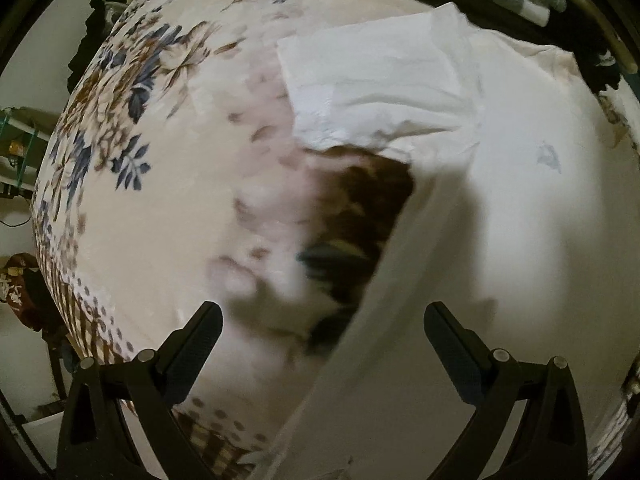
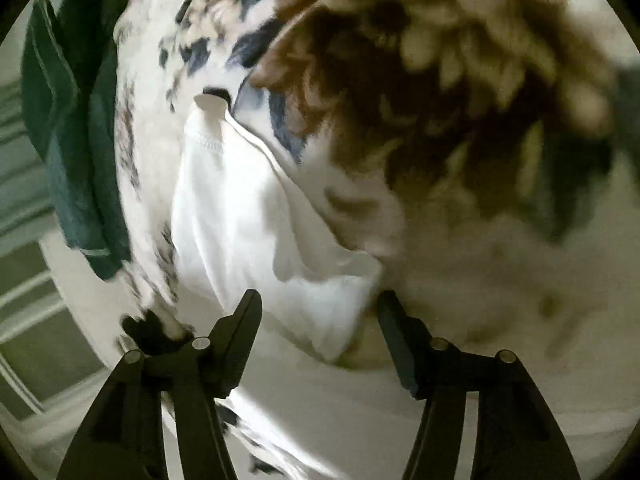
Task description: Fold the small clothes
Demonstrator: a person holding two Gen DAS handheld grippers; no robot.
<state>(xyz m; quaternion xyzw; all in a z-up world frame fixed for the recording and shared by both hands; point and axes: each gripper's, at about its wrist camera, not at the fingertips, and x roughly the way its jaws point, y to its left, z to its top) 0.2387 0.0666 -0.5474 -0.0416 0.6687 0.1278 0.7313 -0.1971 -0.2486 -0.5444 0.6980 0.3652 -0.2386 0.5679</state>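
Lying on the flowered bedcover (image 1: 132, 216): white garment (image 1: 460, 208), long edge running diagonally. Hovering above that edge, left gripper (image 1: 322, 320), jaws apart, empty. Flanking a folded corner, right gripper (image 2: 318, 304), jaws apart, not pinching.

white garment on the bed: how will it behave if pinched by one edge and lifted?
The white garment is probably floppy: it lies in soft creases with a folded-over flap. Likely light, as the cloth looks thin. It may drag on the floral bedspread rather than slide cleanly.
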